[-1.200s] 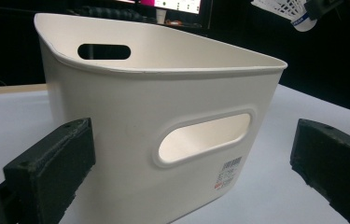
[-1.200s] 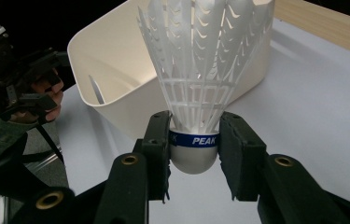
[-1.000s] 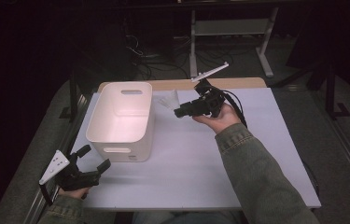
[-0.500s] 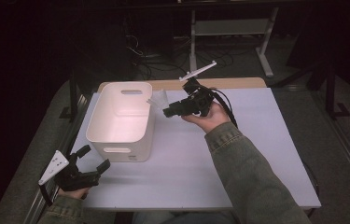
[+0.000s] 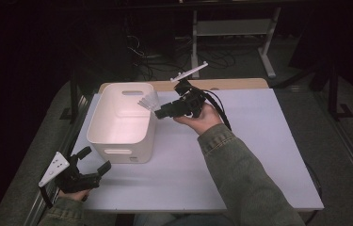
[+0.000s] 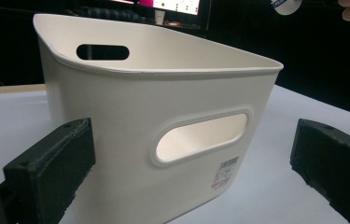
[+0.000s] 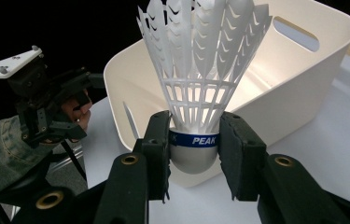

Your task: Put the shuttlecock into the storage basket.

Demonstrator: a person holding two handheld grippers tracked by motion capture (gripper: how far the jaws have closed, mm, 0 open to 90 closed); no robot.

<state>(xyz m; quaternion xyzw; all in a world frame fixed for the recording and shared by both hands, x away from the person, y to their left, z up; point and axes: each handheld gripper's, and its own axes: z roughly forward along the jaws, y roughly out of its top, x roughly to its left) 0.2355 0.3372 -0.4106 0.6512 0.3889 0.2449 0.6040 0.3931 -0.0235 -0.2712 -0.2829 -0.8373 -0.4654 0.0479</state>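
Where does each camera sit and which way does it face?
High view: above the table, looking forward and down; both forearms enter below.
Left gripper view: low, facing the bin; own jaws apart.
Right gripper view: along jaws clamping the shuttlecock; left gripper beyond.
All three views share the bin.

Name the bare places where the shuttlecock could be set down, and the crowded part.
Free: the white bin's bare inside, and the table right of the sleeve. Crowded: the bin's right rim, where the right gripper holds the shuttlecock.
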